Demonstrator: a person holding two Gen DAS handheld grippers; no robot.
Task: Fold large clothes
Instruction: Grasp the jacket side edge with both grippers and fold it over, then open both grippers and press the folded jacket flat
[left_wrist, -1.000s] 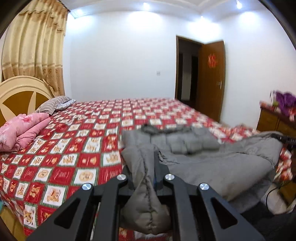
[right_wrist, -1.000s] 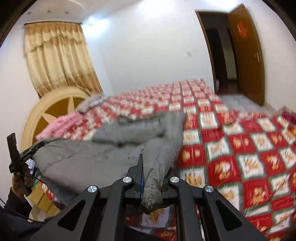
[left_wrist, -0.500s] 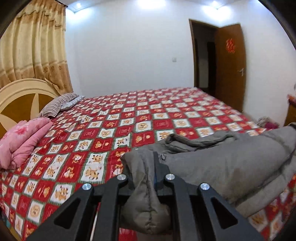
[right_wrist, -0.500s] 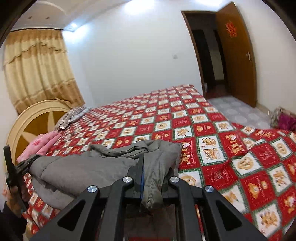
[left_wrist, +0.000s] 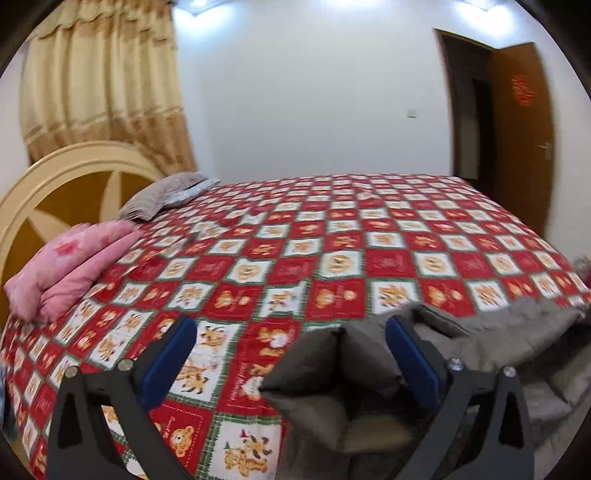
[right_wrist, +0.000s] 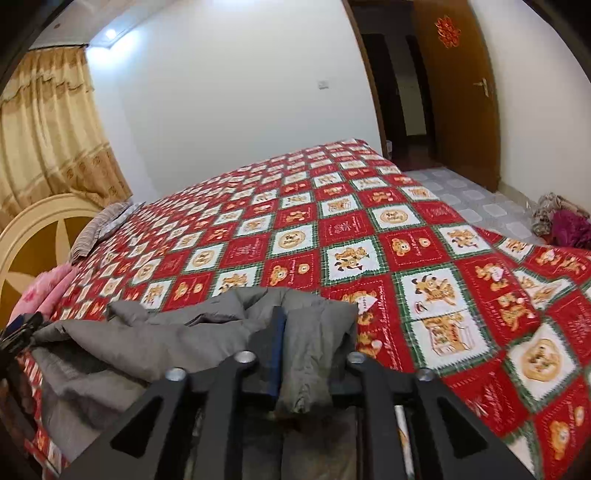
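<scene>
A grey padded jacket lies folded along the near edge of the bed. In the left wrist view my left gripper is open, its blue pads wide apart, with a corner of the jacket lying loose between them. In the right wrist view my right gripper is shut on a fold of the grey jacket, which spreads to the left across the bed edge. The left gripper shows small at the far left of the right wrist view.
The bed has a red and white patchwork cover. A folded pink quilt and a grey pillow lie by the cream headboard. A brown door stands open; clothes lie on the floor.
My left gripper has opened and let go of the jacket corner. Both grippers have come down toward the bed, and the jacket now rests on the cover.
</scene>
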